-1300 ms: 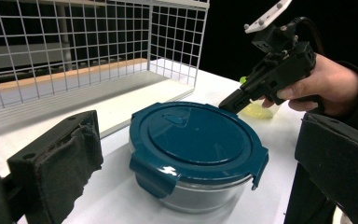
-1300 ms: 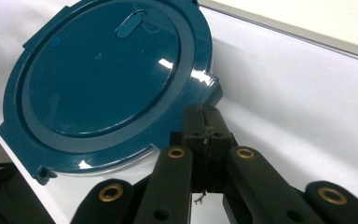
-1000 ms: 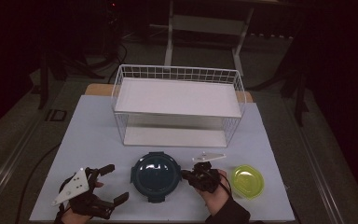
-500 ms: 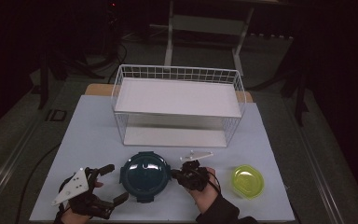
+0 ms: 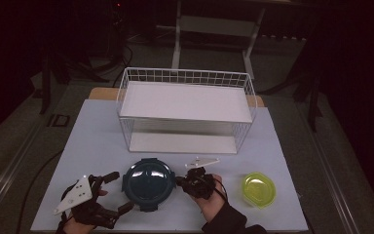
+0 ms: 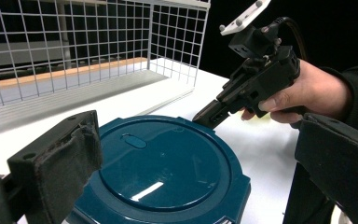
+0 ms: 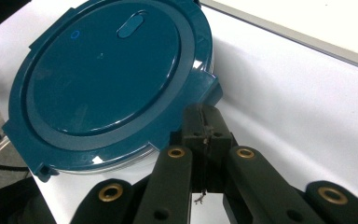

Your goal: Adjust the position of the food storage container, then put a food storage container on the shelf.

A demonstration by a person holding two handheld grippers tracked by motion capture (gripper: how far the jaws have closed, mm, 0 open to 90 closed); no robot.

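Right gripper [image 5: 179, 181]: jaws pressed together on nothing, tips butted against the latch tab at 3 o'clock of the teal lidded container [image 5: 148, 184]. Slid toward 9 o'clock within the last second, with the container shoved along and left farther from the yellow-green bowl [image 5: 259, 189]. Left gripper [image 5: 118, 193]: spread wide at the container's 9 o'clock, the rim now nearly between its jaws. Probably a push into reach for clamping. Wire rack [image 5: 185, 78] at 12 o'clock, well apart. Hard to tell whether the left pads touch the rim. Contents hidden under the opaque lid; forearms cut off at the bottom edge.
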